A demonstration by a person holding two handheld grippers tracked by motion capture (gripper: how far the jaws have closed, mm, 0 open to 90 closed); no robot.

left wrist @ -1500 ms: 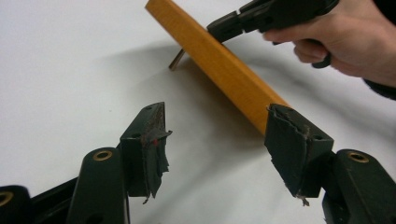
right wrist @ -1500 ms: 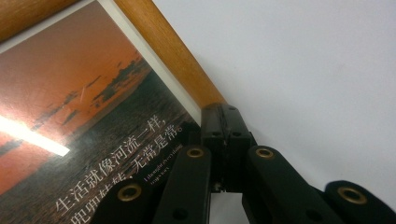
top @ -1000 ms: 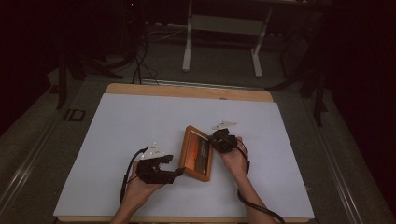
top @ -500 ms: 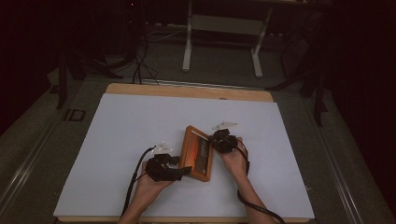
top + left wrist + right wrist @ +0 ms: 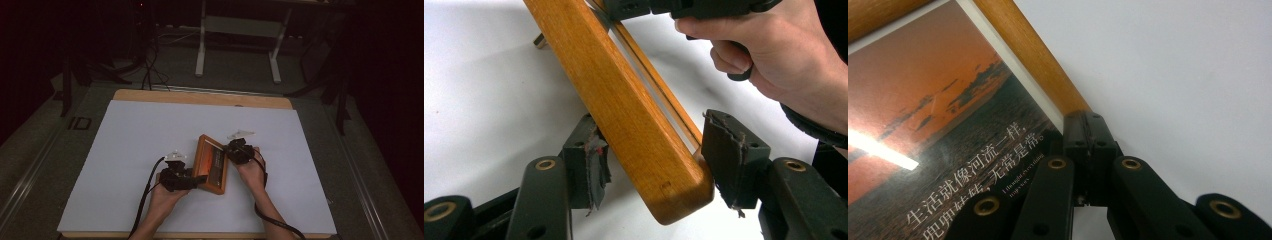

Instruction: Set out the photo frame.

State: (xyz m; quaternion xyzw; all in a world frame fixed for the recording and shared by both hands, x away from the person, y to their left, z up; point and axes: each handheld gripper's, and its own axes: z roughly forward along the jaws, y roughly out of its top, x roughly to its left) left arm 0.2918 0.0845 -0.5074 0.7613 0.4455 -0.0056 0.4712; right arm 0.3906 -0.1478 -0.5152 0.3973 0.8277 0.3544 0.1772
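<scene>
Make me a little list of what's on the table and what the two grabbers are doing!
Thing: wooden picture frame holding a sunset photo with white writing
Table: white tabletop
Left gripper: open, jaws either side of the frame's corner, not yet squeezing
Right gripper: shut on the frame's edge
Frame pose: tilted, one side lifted off the table
Hands: a hand holds each gripper

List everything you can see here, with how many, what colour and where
Picture frame: one, orange-brown wood around a sunset photo with white text, centre of the table, between the grippers.
Table cover: one, white, over the tabletop.
Table: one, light wood, bare strip at the far edge.
Stand: one, white-legged, on the floor beyond the table.
Left gripper: one, black, open astride the frame's near corner.
Right gripper: one, black, shut on the frame's edge.
Hands: two, each holding a gripper.
</scene>
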